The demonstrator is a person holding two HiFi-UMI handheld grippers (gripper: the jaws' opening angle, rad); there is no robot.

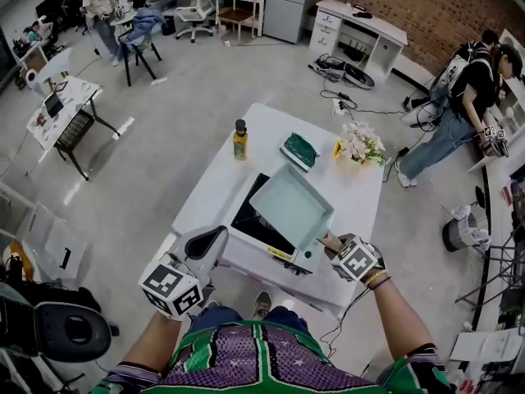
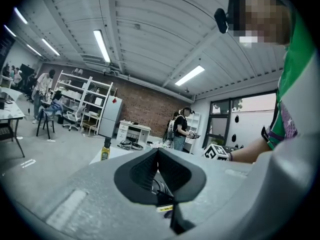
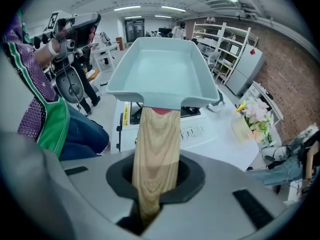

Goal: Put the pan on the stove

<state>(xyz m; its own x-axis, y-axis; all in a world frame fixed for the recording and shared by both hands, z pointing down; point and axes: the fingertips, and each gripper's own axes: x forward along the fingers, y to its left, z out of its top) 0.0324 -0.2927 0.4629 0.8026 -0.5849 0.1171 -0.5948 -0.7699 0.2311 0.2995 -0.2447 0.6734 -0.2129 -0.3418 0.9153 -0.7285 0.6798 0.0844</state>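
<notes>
On the right gripper the fingers close tight on the wooden handle of the pale teal pan, whose inside this view shows empty. The head view shows it held over the black stove on the white surface. The left gripper has its fingers pressed together, holding nothing

You worked in an open, lab-style workspace: a bare concrete floor, a brick wall, ceiling strip lights, white desks, office chairs, open shelving and loose cables. The stove sat on a plain white table, and another person wore a backpack rig.
</notes>
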